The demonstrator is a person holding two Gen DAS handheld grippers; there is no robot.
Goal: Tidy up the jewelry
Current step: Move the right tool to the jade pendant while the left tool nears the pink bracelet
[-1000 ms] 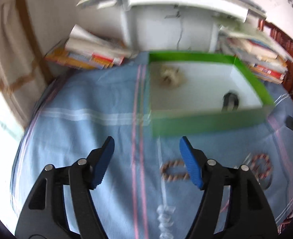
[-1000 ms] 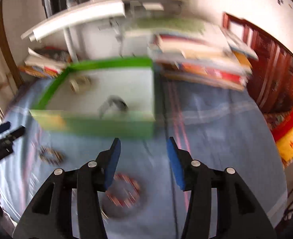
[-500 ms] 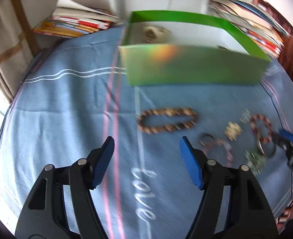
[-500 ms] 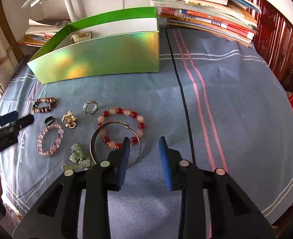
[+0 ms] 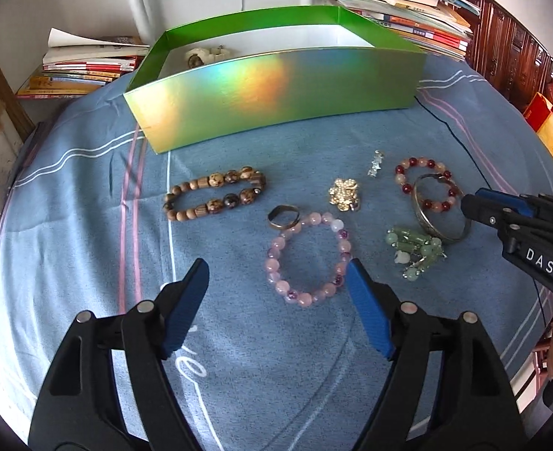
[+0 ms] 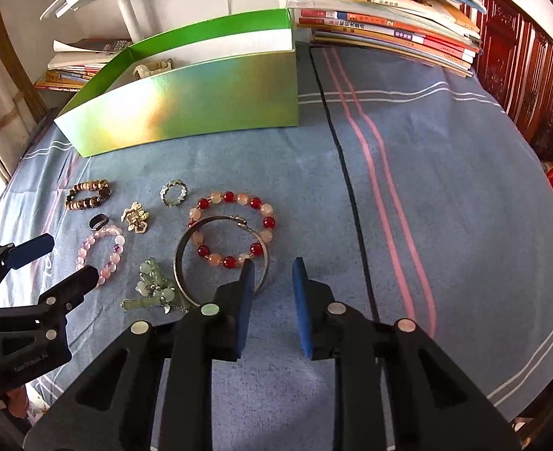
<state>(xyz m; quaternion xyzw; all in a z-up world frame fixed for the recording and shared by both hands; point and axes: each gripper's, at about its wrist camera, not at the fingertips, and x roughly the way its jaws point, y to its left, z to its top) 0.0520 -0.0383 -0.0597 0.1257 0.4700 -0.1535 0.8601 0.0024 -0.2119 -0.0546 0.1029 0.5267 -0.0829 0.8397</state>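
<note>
Left tool point(image 5: 276, 293): jaws wide, just been opening, over the pink bead bracelet point(image 5: 306, 259), which lies partly between them; pads not on it. Right tool point(image 6: 272, 282): jaws narrow, just been closing, nothing between them; left pad tip sits at the silver bangle point(image 6: 220, 259) rim, no grip. Rest of the jewelry lies on the blue cloth point(image 6: 426, 195) in front of the green box point(image 5: 276, 86).

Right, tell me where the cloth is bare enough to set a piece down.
Bare: the wide stretch right of the pink stripes, bounded by the book stack behind; also left of the wooden bead bracelet, below the green box. Crowded: the cluster from the pink bead bracelet to the metal bangle.
</note>
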